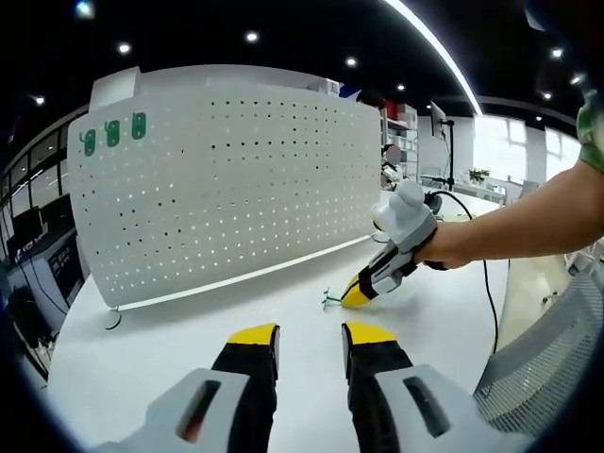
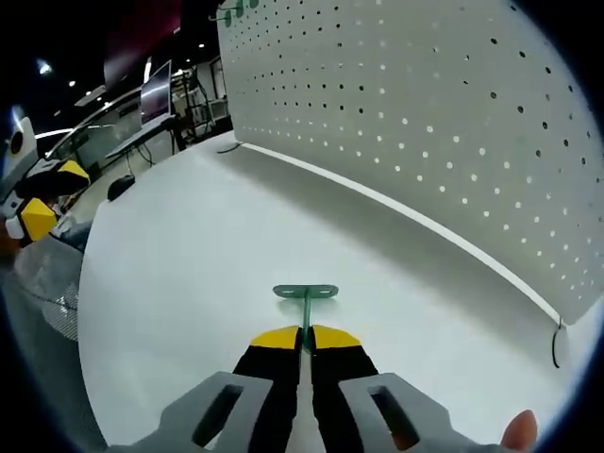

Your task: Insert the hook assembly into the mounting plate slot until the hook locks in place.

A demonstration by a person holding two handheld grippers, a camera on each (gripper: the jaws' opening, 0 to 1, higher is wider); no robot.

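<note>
White and bare, the counter carries a tall perforated mounting plate that stands upright along its far side, with three green hooks already sitting near one upper corner of the plate. The right claw is pressed closed on the thin stem of the green hook assembly, and the flat crossbar of that hook sticks out just ahead of the yellow tips, low over the counter. In the left gripper view the same right claw shows ahead and to the right of the left claw, with a hand on its grip and the hook pointing down toward the counter, still well apart from the plate. The left claw stands open and empty, with its two jaws parted, and it hovers over the counter in front of the plate. The step in hand seems to be carrying the hook up to the plate. To do it well, I would keep the grip firm on the stem so the crossbar does not turn, lift the hook to the height of a free row of holes, and bring the crossbar square to the plate before pushing. The plate stands free, so a steady push is safer than a quick one, and the left claw could support the plate if it leans.
</note>
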